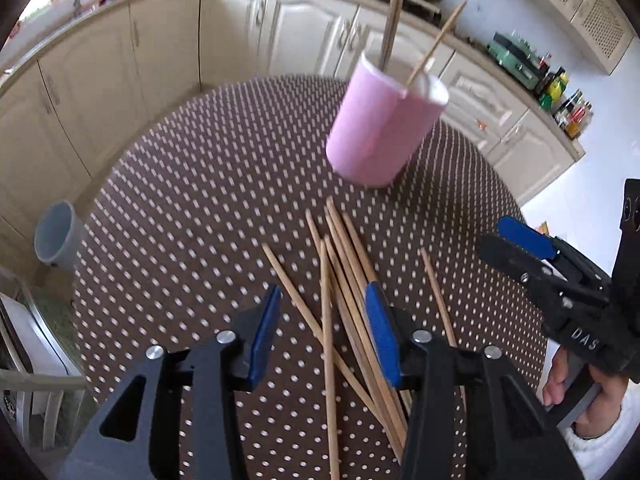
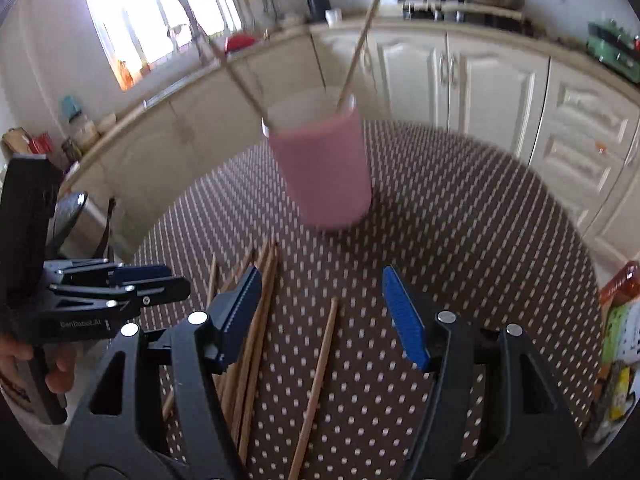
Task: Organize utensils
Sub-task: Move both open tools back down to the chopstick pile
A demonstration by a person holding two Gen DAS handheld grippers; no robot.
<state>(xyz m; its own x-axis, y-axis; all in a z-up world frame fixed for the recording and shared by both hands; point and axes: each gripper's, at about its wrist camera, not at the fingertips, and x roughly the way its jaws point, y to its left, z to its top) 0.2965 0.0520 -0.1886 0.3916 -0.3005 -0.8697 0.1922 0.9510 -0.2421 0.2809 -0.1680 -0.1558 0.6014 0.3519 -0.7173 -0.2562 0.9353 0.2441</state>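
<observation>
Desk (image 1: 200, 208) carried the pink cup (image 1: 380, 128), upright near the far edge, two chopsticks already in it. Rest of the chopsticks (image 1: 344, 280) lay loose on the near side, so mostly undone. Left tool (image 1: 324, 332) open over the pile, gripping nothing. Right tool (image 2: 320, 320) open, one stick beneath it. Only left view showed the grey bin (image 1: 54, 232).

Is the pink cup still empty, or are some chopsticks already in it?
Not empty. The pink cup stands upright on the dotted table with at least two chopsticks sticking out of its mouth; more loose chopsticks lie on the table.
</observation>
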